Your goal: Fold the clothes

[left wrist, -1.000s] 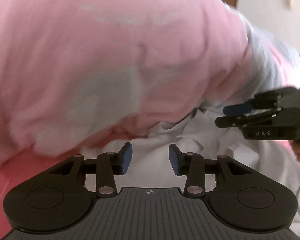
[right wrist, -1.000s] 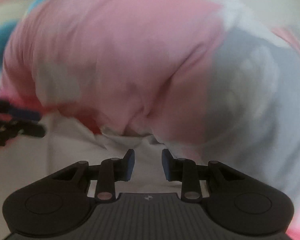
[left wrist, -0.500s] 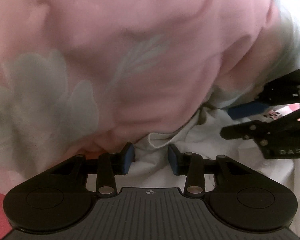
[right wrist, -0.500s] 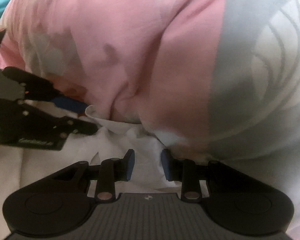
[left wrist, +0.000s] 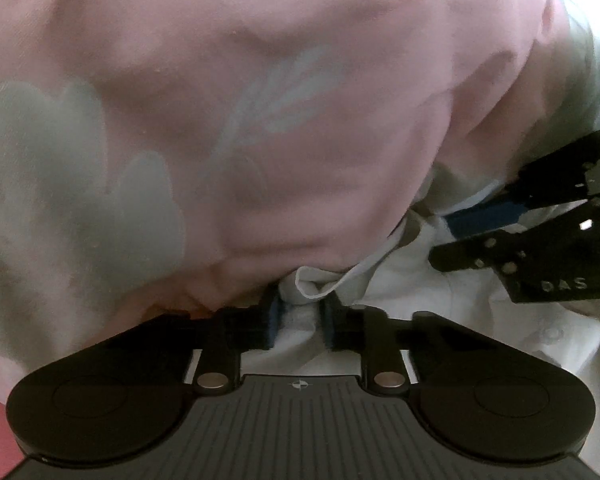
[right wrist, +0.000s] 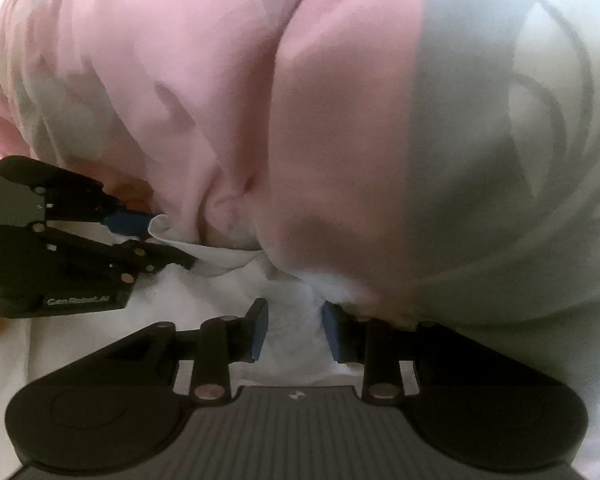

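White cloth lies rumpled at the bottom of both wrist views: a white garment (left wrist: 440, 280), spread low and flat, with a small button visible toward its right side in the left wrist view. Over its far part bulges a large pink fabric (left wrist: 260, 100) printed with pale grey-green shapes, a leaf or feather pattern, filling most of each picture. Whether that pink fabric is bedding or another piece of clothing I cannot tell.

At the pink fabric's lower edge a folded hem of the white garment pokes out. The left gripper (left wrist: 300, 316) has its two blue-padded fingers on either side of that bunched white cloth; its jaws are closing, narrow already, and the pads press on the fold between them.

Just to its right, the right gripper (right wrist: 294, 330) sits low over the same white garment. Its jaws are closing too, somewhat narrow, with white cloth lying between the blue pads, though a gap shows on the left pad's side and the pads do not clearly pinch it.

Seen from the right wrist, the left gripper's fingertips lie at the white hem's edge.
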`<state>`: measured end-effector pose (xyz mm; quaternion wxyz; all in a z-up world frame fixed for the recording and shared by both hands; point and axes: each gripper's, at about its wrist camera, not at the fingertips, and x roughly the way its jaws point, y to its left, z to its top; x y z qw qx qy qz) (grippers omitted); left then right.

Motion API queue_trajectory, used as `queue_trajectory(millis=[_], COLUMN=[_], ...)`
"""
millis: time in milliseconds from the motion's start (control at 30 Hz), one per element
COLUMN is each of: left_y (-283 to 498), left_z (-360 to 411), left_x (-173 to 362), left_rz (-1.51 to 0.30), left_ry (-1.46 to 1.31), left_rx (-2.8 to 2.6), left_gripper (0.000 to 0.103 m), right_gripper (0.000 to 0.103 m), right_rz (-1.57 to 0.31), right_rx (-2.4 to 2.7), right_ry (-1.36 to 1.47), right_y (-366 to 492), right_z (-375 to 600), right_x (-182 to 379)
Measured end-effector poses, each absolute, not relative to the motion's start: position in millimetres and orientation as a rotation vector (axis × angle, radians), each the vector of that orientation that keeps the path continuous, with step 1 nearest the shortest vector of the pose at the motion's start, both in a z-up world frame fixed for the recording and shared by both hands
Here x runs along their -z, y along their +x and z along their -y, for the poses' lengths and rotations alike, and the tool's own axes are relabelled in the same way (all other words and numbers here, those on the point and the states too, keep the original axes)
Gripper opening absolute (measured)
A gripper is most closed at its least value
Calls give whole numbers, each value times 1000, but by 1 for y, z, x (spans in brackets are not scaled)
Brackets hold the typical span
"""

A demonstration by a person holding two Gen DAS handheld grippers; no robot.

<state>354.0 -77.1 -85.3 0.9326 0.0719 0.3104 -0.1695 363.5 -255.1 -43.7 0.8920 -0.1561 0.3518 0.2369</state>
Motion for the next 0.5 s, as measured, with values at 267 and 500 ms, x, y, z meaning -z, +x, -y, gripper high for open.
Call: queue_trajectory(millis=[267, 500], left_y=[322, 269], left_z=[77, 70], left_x=[72, 51], left_rz=[-544, -448], left_ry=[191, 231], left_rx=[364, 409], left_gripper=[7, 7], right_gripper=[3, 3], right_rz=[-685, -619], right_rx=[-482, -500], right_ry=[-236, -222], right_y=[349, 297], right_z=[261, 273], right_x=[30, 4])
